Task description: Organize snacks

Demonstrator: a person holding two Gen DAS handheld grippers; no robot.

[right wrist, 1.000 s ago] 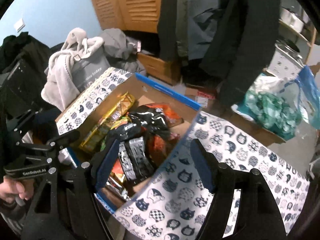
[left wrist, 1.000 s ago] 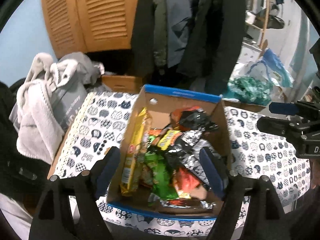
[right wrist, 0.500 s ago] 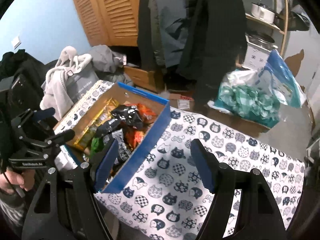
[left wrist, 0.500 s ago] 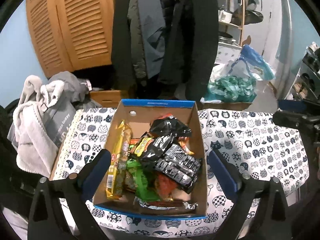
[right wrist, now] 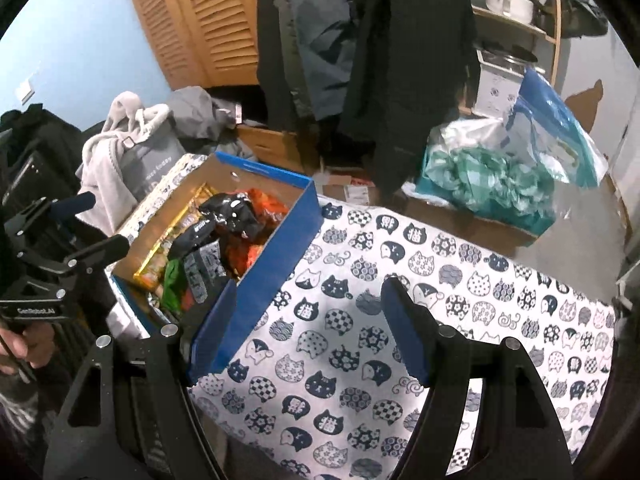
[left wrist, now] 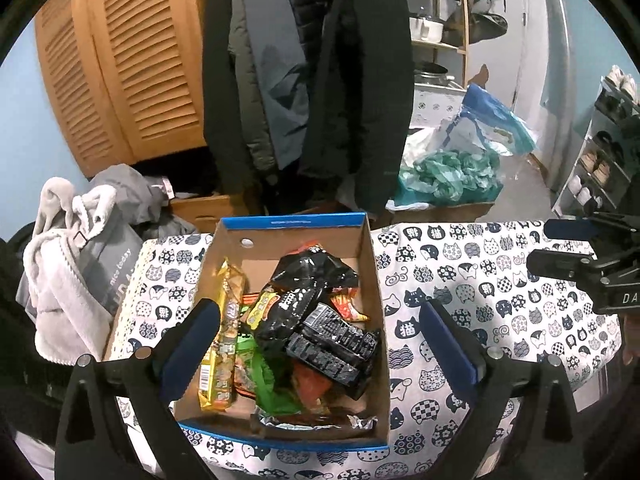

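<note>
Snacks [left wrist: 296, 328] lie heaped in the box [left wrist: 370, 280] on the table [right wrist: 400, 300]. Both tools have pulled back and higher within a second: left tool [left wrist: 320, 344] and right tool [right wrist: 308, 332] gape empty, nothing sorted out.

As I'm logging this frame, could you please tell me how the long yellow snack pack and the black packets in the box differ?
The yellow snack pack stands on edge along the box's left wall; the black packets lie heaped at the middle. It is one long narrow pack; they are several, crumpled. Both sit inside the box.
</note>
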